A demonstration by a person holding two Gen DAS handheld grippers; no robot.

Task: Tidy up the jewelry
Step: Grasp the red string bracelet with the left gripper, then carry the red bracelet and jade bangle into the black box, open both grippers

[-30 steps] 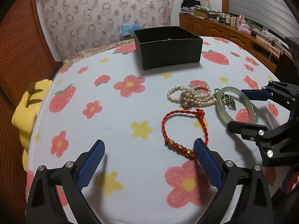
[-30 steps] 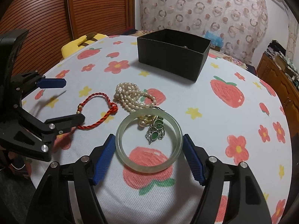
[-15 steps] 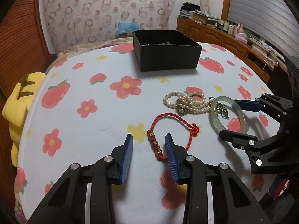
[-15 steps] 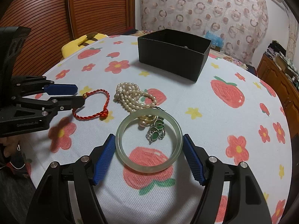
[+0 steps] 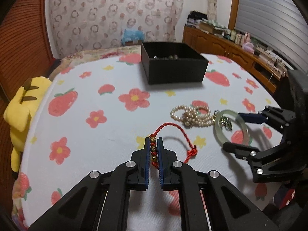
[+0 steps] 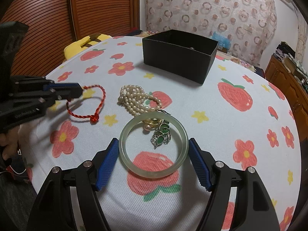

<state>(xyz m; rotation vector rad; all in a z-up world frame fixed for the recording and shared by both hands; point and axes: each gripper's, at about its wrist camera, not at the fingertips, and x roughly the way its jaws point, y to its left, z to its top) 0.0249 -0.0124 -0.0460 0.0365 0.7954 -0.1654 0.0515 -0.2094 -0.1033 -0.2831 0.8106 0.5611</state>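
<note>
Strawberry-print tablecloth (image 6: 231,127): one black box (image 6: 179,53), left gripper (image 5: 154,144) clamped on red bracelet (image 5: 179,130), right gripper (image 6: 154,150) apart.

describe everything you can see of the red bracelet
The red bracelet is a twisted cord loop with a row of small gold and red beads and a red knot on the opposite side. The left hand-held gripper, whose jaws have just closed, pinches the beaded stretch. The rest of the loop trails toward the strawberry-print cloth, left of the pearls.

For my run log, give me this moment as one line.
left gripper: shut on beaded red cord bracelet | right gripper: open around pale green jade bangle | black open box: bracelet not yet in
</note>
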